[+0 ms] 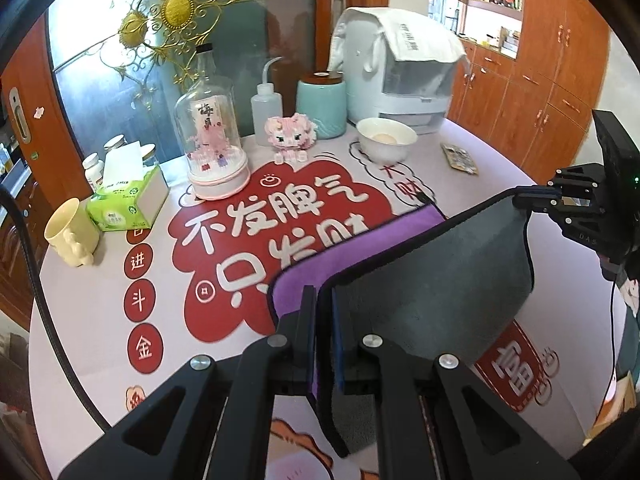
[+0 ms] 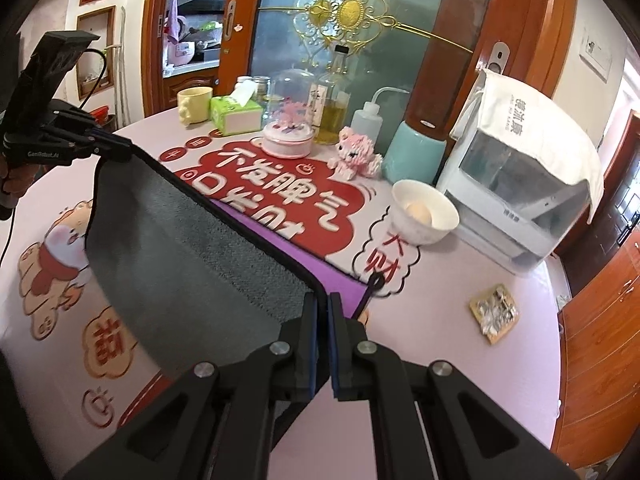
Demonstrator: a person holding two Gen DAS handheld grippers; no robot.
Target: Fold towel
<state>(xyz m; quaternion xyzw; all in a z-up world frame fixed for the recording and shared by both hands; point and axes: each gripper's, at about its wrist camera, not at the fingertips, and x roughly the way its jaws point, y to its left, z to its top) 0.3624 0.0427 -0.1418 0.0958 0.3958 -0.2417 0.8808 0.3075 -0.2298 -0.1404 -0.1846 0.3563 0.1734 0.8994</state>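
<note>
The towel (image 1: 436, 264) is grey on one side and purple on the other, with a black hem. Both grippers hold one edge of it lifted above the table, grey side up, while the purple part (image 1: 360, 240) lies on the table. My left gripper (image 1: 324, 304) is shut on one corner. My right gripper (image 1: 532, 196) is shut on the other corner at the right. In the right wrist view the towel (image 2: 192, 248) stretches from my right gripper (image 2: 323, 304) up to my left gripper (image 2: 116, 146).
A round table (image 1: 100, 300) with a pink printed cover carries a white bowl (image 1: 386, 138), a snack packet (image 1: 460, 159), a glass dome (image 1: 212, 144), a squeeze bottle (image 1: 266, 106), a pink toy pig (image 1: 290, 136), a teal jar (image 1: 322, 102), a tissue box (image 1: 128, 198), a cream mug (image 1: 72, 234) and a white appliance (image 1: 400, 80).
</note>
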